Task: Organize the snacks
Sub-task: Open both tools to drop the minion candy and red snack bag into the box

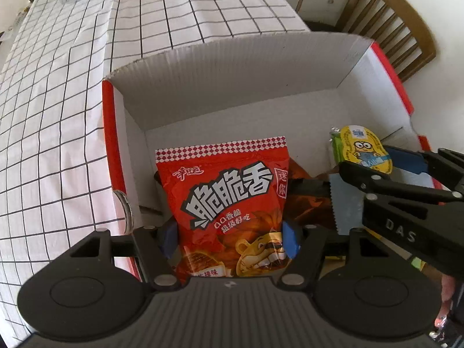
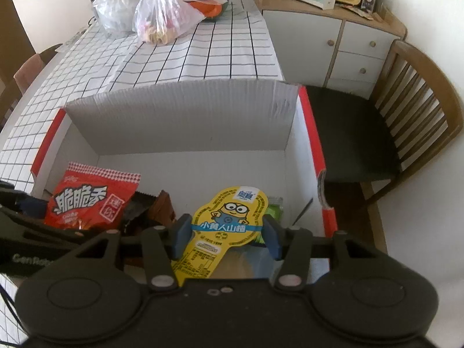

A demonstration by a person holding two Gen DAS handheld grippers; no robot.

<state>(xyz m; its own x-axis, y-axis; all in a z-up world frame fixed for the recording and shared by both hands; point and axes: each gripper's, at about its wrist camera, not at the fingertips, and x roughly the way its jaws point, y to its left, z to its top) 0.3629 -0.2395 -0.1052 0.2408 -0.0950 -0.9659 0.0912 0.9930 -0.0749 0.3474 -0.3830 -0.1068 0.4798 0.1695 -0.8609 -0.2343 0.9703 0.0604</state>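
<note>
over the box [image 1: 232, 66], both grippers hold a snack each. left gripper [image 1: 230, 236] has its blue pads pressed against the sides of the red bag [image 1: 229, 191], so it's gripping that, bag upright and low at the box's left side. right gripper [image 2: 224, 236] is clamped on the yellow pack [image 2: 229, 220], pinched at its waist, held above the right half of the box.

step in hand looks like placing both into the box. to do it well:
- lower the red bag until its bottom rests on the floor or on the brown wrappers [image 1: 307, 200] beside it, then release. it's puffy, so let go gently or it'll tip.
- put the yellow pack flat in the bare floor area toward the far wall, not on the green packet [image 2: 274, 210] just behind it.
- stagger the releases. the two grippers sit near each other, and opening both at once risks a finger clash.
- keep clear of the torn right wall.

view differences:
- left wrist shows the right gripper from the side with the yellow pack edge-on in its fingers, plus a blue serrated wrapper [image 1: 346, 203] under it. can't see that wrapper clearly from the right wrist.
- right wrist shows the pack's full face, the bare floor ahead, the chair [image 2: 406, 133] and the plastic bags [image 2: 162, 17] at the table's far end.
- neither view shows whether the red bag's bottom touches the floor.
</note>
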